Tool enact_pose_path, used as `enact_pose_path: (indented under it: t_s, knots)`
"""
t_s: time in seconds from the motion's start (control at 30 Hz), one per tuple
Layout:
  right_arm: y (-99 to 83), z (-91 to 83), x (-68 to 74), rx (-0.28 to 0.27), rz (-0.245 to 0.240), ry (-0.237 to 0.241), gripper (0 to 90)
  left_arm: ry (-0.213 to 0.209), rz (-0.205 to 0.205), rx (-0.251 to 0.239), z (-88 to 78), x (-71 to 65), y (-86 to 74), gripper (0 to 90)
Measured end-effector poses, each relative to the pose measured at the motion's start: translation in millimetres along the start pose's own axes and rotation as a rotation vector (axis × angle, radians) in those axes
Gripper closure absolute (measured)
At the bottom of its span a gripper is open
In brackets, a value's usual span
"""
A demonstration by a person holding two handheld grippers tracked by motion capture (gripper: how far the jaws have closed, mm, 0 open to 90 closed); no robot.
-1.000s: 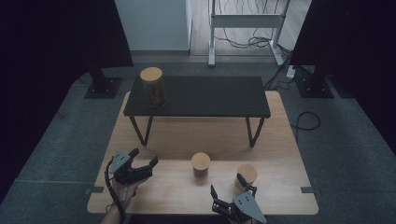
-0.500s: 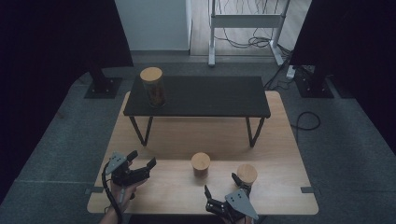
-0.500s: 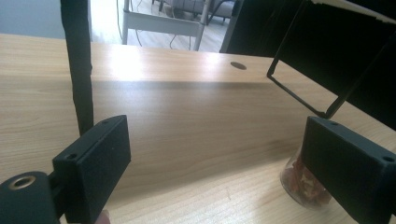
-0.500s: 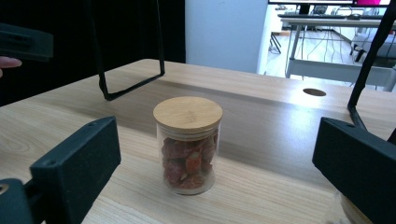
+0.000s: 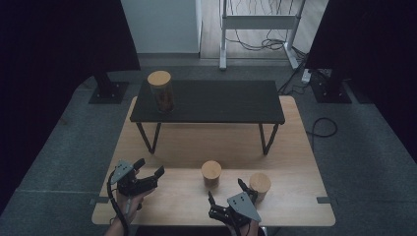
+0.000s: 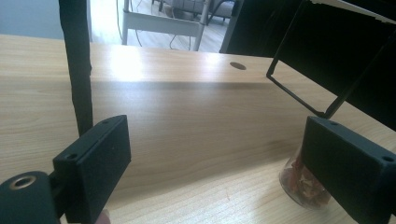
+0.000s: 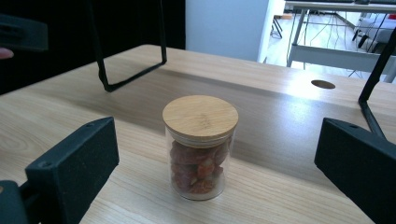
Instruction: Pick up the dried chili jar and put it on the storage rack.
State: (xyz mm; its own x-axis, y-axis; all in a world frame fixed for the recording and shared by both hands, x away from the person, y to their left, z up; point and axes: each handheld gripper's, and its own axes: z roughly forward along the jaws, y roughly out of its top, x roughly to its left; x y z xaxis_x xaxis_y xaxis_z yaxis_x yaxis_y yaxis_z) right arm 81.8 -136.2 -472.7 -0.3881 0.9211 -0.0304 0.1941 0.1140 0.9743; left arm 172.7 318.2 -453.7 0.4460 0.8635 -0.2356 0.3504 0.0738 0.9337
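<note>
Three glass jars with wooden lids hold reddish pieces. A tall jar (image 5: 160,91) stands on the left end of the black low table (image 5: 221,101). A short middle jar (image 5: 211,172) (image 7: 201,145) and a right jar (image 5: 259,185) stand on the wooden tabletop. My right gripper (image 5: 226,190) (image 7: 210,177) is open, its jaws wide apart and aimed at the middle jar, which stands a little ahead of them. My left gripper (image 5: 150,167) (image 6: 215,158) is open at the front left with nothing between its jaws. In the left gripper view the right jaw half hides a jar (image 6: 296,181).
The low table's black wire legs (image 5: 147,137) (image 7: 105,79) rise from the wooden tabletop (image 5: 172,201) behind the jars. A round hole (image 7: 322,84) sits in the wood farther back. Dark curtains, stand bases and cables (image 5: 322,129) lie on the floor around.
My right gripper has moved slightly forward and to the left, closer to the middle jar. The left gripper has barely shifted. The jars have not moved.
</note>
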Motion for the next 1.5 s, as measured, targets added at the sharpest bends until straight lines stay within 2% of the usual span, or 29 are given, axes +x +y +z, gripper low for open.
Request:
enact_pose_path:
  t_s: [0.23,0.6,0.8,0.87,1.2,1.5]
  knots:
    - [9.2,13.1,3.1,0.031,-0.038,-0.001,0.0,-0.004,-0.007,0.011,1.5,0.5,-2.1,8.3]
    - [15.5,33.1,10.1,0.083,-0.053,-0.002,0.4,0.006,-0.015,0.017,2.5,3.1,-2.5,8.6]
    - [16.8,44.1,12.0,0.102,-0.031,-0.007,3.1,0.005,-0.010,0.022,3.5,3.2,-2.4,8.7]
    - [18.2,47.3,14.9,0.110,-0.042,-0.019,2.7,0.005,-0.010,0.023,3.9,3.1,-2.7,8.8]
    - [23.7,67.7,21.0,0.172,-0.048,-0.021,0.0,0.007,-0.006,0.025,3.3,3.6,-2.4,9.3]
    - [25.9,94.5,24.7,0.228,-0.056,-0.045,0.0,0.009,-0.008,0.027,4.1,4.4,-3.2,9.4]
